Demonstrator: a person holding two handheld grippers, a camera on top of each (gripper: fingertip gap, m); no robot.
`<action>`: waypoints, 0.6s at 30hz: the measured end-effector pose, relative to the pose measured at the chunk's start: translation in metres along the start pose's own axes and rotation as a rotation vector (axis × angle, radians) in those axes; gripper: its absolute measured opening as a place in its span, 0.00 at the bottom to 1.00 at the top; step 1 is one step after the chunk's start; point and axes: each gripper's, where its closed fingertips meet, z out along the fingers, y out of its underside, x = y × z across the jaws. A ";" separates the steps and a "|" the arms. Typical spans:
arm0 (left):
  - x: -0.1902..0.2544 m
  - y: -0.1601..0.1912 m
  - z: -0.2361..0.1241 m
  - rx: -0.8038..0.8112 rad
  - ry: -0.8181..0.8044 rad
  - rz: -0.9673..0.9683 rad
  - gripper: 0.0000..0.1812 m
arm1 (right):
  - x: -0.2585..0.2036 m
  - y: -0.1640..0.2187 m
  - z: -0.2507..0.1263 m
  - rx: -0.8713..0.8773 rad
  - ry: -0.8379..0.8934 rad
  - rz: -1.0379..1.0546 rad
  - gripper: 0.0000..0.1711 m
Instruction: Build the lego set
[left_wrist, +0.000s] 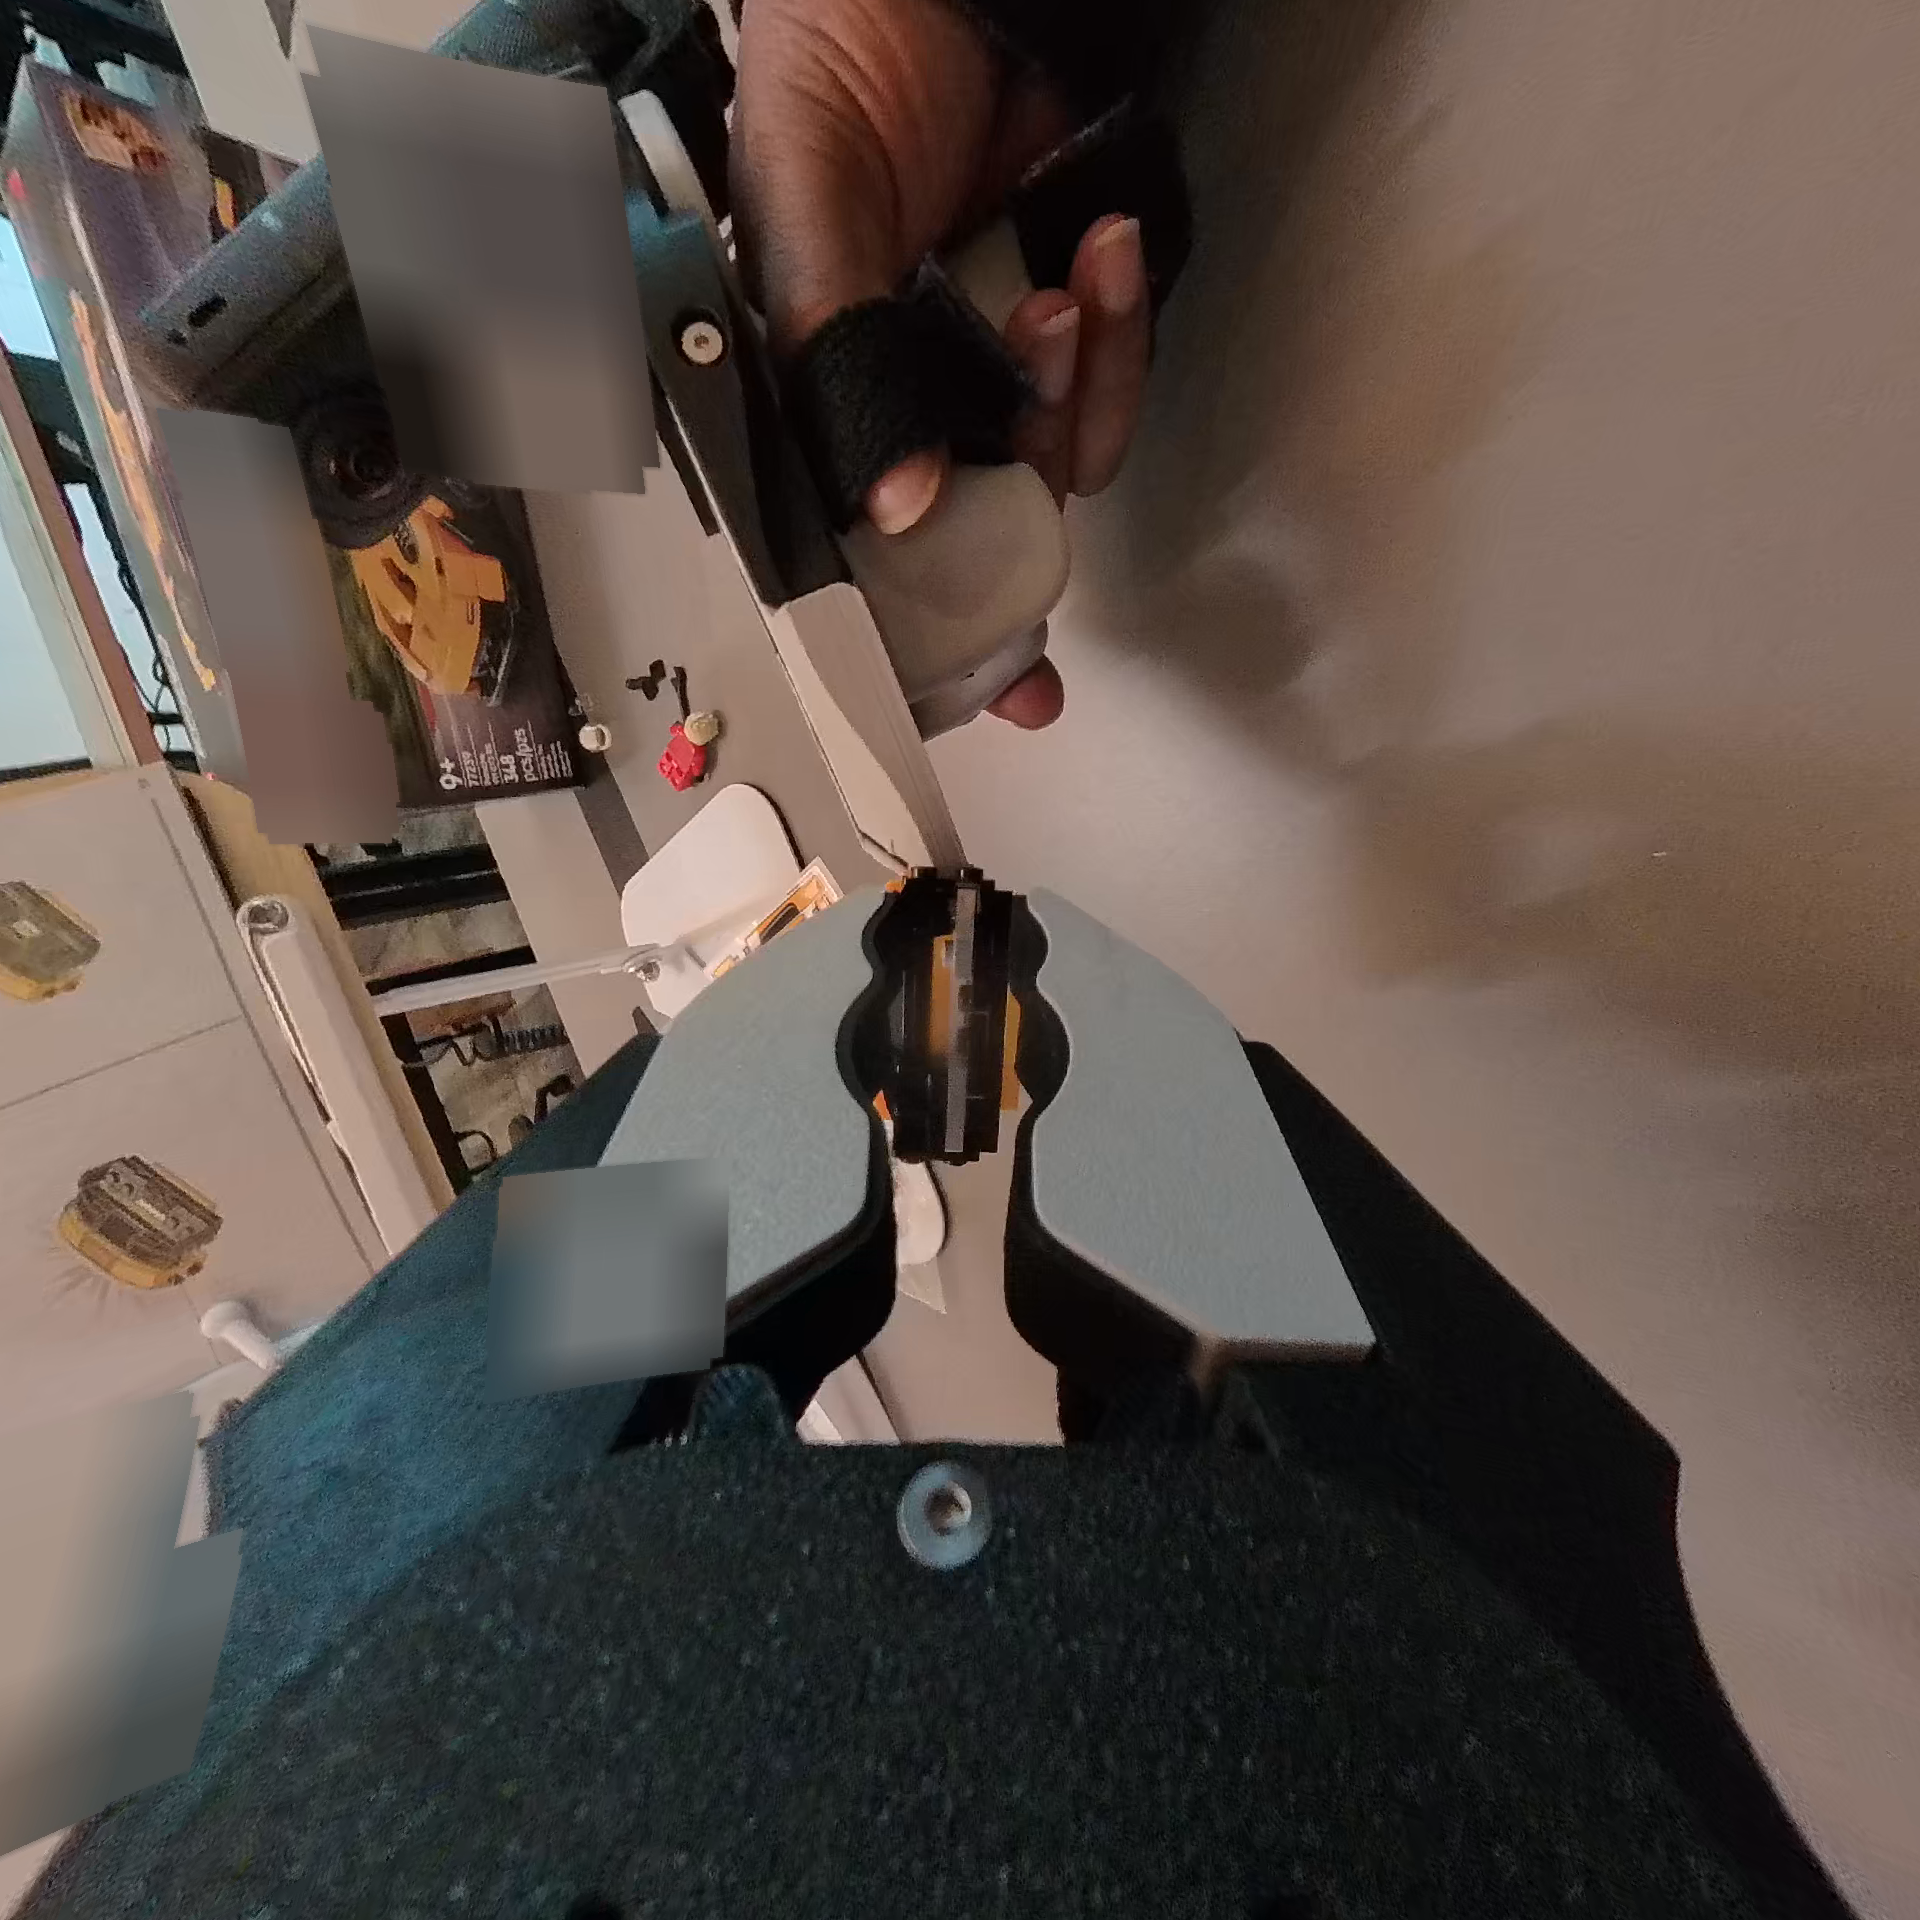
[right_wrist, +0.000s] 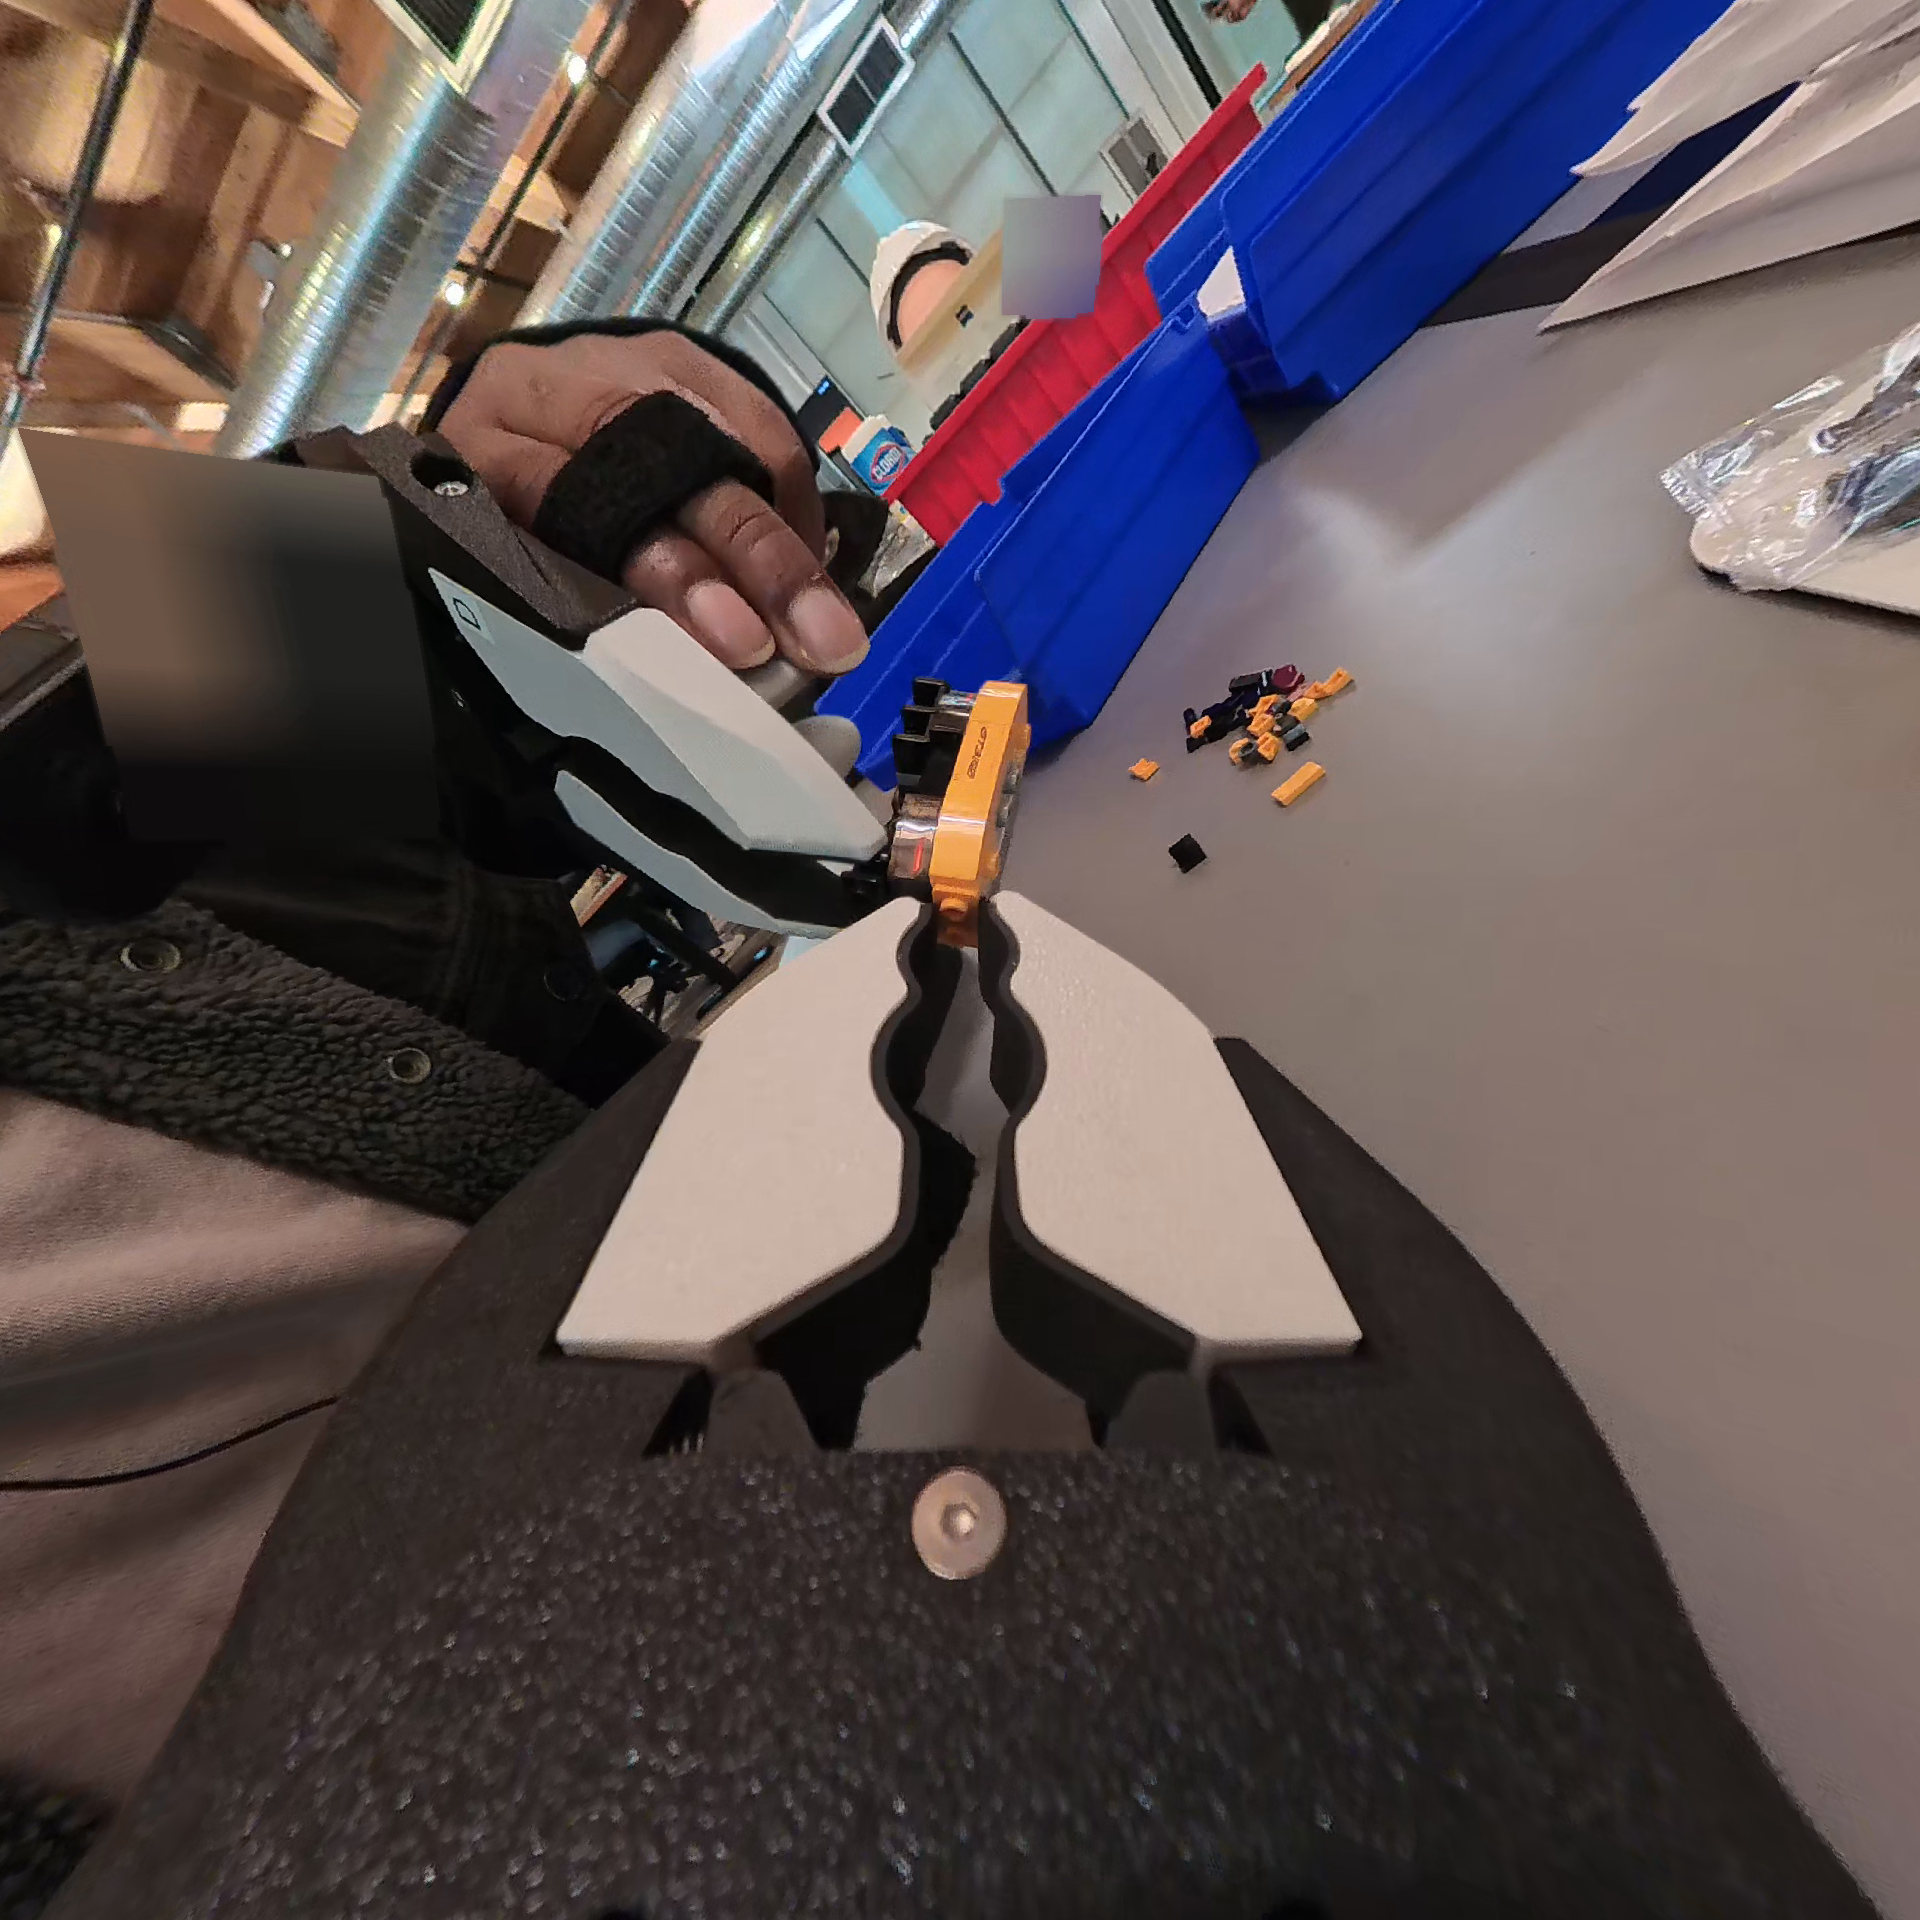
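Your orange-and-black lego assembly (right_wrist: 961, 800) sits at frame centre in both wrist views, held above the grey bench (right_wrist: 1455, 987). Your left claw (left_wrist: 951, 1023) is clenched on its black side; your right claw (right_wrist: 958, 920) pinches its lower orange end. Loose orange and black lego pieces (right_wrist: 1262, 722) lie right of centre, near blue plastic bins (right_wrist: 1122, 499).

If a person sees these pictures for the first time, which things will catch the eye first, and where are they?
The orange and black lego assembly stands out first, held above the grey table between both tongs: the left tongs are shut on it, and the right tongs pinch its lower orange tip. Next come the blue bins behind it and the loose orange and black pieces scattered on the table to its right.
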 end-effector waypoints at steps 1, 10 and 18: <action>0.001 -0.002 -0.001 0.013 0.002 0.013 0.08 | -0.002 -0.001 0.000 0.005 -0.011 0.008 0.04; 0.010 -0.003 -0.004 0.031 0.038 0.051 0.08 | -0.004 0.007 0.003 -0.052 -0.004 -0.020 0.04; 0.014 -0.002 -0.004 0.021 0.058 0.078 0.08 | -0.005 0.011 0.005 -0.070 -0.009 -0.008 0.04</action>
